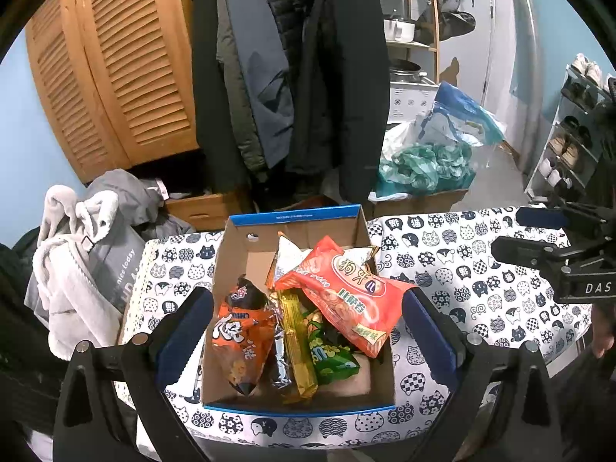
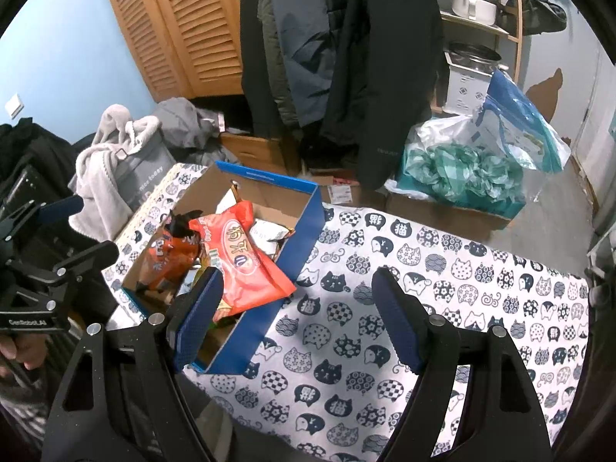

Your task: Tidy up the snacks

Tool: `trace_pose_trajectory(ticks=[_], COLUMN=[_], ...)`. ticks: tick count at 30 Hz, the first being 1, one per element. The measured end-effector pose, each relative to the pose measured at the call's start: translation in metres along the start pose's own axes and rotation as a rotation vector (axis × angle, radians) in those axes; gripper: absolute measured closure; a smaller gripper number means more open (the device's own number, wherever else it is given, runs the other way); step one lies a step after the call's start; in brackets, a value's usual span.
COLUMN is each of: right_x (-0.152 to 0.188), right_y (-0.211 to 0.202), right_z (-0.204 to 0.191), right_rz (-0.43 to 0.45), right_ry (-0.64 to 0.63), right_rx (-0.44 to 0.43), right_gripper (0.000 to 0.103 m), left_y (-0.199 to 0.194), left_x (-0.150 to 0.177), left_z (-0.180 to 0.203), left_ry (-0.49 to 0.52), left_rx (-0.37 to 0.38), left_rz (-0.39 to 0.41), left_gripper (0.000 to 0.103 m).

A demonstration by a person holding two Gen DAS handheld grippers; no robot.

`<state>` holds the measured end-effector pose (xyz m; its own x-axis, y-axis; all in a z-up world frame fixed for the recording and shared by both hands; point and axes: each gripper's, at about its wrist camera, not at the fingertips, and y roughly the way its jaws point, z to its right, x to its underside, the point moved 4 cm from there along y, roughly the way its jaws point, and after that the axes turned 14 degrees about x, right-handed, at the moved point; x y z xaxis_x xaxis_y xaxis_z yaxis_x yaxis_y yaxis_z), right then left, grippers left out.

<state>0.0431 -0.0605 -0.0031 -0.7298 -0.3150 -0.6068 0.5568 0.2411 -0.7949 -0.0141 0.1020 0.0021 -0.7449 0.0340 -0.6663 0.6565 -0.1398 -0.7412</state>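
Observation:
A blue-edged cardboard box point(image 1: 296, 218) sits on a cat-print tablecloth point(image 1: 481, 269). Inside lie several snack packs: a big red-orange bag point(image 1: 346, 292) on top, an orange-black bag point(image 1: 242, 338), a yellow pack point(image 1: 298, 346), a green pack point(image 1: 333, 358) and a silver-white pack point(image 1: 287, 254). My left gripper point(image 1: 308, 331) is open and empty, hovering above the box with a finger over each side. My right gripper point(image 2: 296, 308) is open and empty, above the box's right wall point(image 2: 285, 296) and the cloth point(image 2: 442, 292). The red bag point(image 2: 242, 265) shows there too.
Coats point(image 1: 292, 69) hang behind the table beside a louvred wooden cabinet point(image 1: 111, 77). Grey clothes and a bag point(image 1: 88, 254) lie left. A carton with green plastic bags point(image 1: 423, 169) stands right, with a shelf point(image 1: 408, 30) and shoe rack point(image 1: 573, 131) beyond.

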Motion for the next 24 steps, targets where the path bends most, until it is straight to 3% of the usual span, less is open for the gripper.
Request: trace_pose_trajectory(ticks=[24], right_x=[0.0012], right_y=[0.0003], right_z=[-0.0016], right_rz=[-0.002], right_ry=[0.0], right_rx=[0.002], right_gripper=[0.025], left_y=[-0.0055], left_x=[-0.0022], left_z=[0.0005], left_ry=[0.0], left_rx=[-0.025], left_rz=[0.02], left_gripper=[0.004])
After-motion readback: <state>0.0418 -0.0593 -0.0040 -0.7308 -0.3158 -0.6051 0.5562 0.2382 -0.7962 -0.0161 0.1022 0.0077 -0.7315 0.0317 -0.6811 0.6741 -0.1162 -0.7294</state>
